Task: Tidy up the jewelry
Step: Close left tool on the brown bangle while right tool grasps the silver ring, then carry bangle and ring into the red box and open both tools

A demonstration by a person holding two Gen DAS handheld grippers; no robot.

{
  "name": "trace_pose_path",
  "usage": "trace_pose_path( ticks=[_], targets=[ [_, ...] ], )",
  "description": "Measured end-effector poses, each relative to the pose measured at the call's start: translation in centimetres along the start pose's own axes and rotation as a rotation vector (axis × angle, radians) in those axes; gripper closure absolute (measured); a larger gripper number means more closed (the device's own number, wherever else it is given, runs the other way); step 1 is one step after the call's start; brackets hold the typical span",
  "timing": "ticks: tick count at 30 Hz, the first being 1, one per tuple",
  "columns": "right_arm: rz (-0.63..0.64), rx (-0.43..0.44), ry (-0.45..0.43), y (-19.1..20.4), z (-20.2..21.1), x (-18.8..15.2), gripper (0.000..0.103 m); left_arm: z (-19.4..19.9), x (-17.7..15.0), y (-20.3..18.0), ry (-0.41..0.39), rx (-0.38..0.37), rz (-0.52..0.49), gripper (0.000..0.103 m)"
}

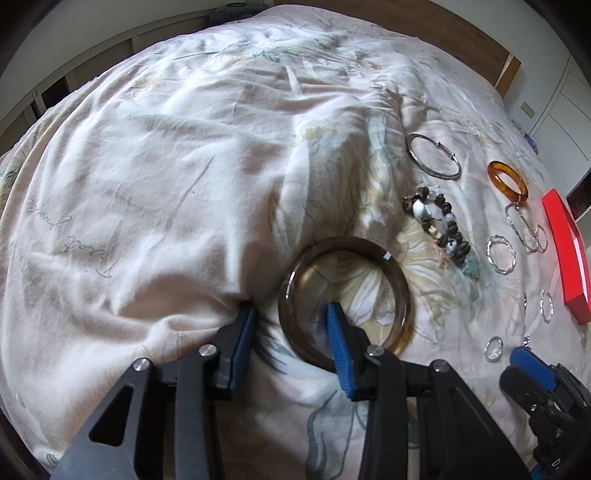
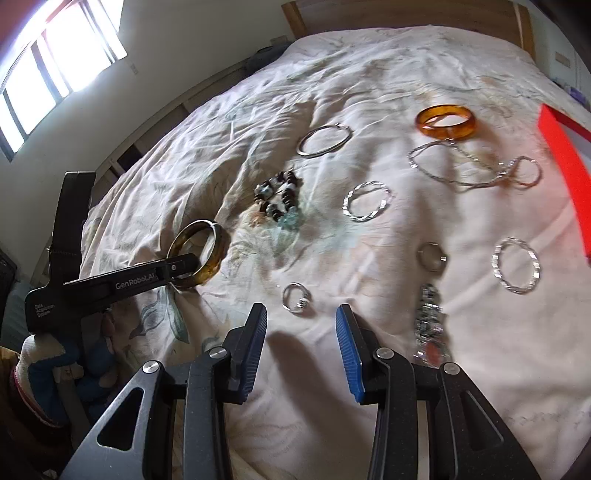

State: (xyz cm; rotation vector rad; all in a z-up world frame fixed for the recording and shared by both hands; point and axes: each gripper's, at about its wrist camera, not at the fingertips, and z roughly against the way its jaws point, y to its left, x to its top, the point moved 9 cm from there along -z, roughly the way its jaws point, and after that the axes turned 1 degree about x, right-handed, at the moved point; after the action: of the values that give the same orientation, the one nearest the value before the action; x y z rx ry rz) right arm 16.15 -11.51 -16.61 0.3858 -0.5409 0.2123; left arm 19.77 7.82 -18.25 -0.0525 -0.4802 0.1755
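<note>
A dark brown translucent bangle (image 1: pixel 403 291) lies on the floral bedspread (image 1: pixel 166 184). My left gripper (image 1: pixel 290 314) stands open astride the bangle's left rim, one blue pad outside the ring and the other inside it, with a gap on both sides of the rim. In the right wrist view the same bangle (image 2: pixel 216 254) shows at the left with a black finger (image 2: pixel 147 277) of the left gripper across it. My right gripper (image 2: pixel 301 321) is open above the bedspread with nothing between its pads. A small silver ring (image 2: pixel 306 304) lies just past its tips.
To the right lie a thin silver bangle (image 2: pixel 301 147), an amber bangle (image 2: pixel 447 127), a beaded bracelet (image 2: pixel 280 199), several twisted silver hoops (image 2: pixel 349 206), a chain (image 2: pixel 428 321) and a red box (image 2: pixel 569 162). A wooden headboard (image 2: pixel 406 14) closes the far end.
</note>
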Motion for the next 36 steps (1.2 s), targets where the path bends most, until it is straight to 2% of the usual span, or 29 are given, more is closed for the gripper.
trace_pose_path(
  ticks=[3,5,10,17,21,27,32,36],
  targets=[
    [0.012,0.007,0.009,0.4,-0.6,0.1,0.068,-0.1,0.0,0.0,-0.004,0.005,-0.003,0.07],
    [0.019,0.005,0.019,0.6,-1.3,0.2,0.075,-0.1,0.0,0.0,-0.007,0.009,-0.006,0.07],
    [0.024,-0.019,0.043,0.3,-2.4,0.0,0.084,0.0,0.1,-0.1,-0.013,0.01,-0.009,0.075],
    [0.039,-0.022,0.039,0.4,-1.7,0.1,0.085,1.8,0.2,-0.6,-0.044,-0.007,-0.02,0.089],
    [0.046,-0.018,0.004,1.0,0.0,0.5,0.085,3.6,0.4,-0.9,-0.068,-0.008,-0.025,0.093],
    [0.04,-0.027,-0.068,1.2,4.0,1.3,0.085,6.7,0.5,-1.4,-0.111,0.003,-0.054,0.093],
    [0.022,-0.042,-0.123,0.2,7.6,1.1,0.085,9.3,0.7,-2.0,-0.146,0.015,-0.072,0.093],
    [-0.007,-0.057,-0.16,-1.2,10.2,0.5,0.085,11.4,0.5,-3.9,-0.175,-0.003,-0.114,0.094]
  ],
)
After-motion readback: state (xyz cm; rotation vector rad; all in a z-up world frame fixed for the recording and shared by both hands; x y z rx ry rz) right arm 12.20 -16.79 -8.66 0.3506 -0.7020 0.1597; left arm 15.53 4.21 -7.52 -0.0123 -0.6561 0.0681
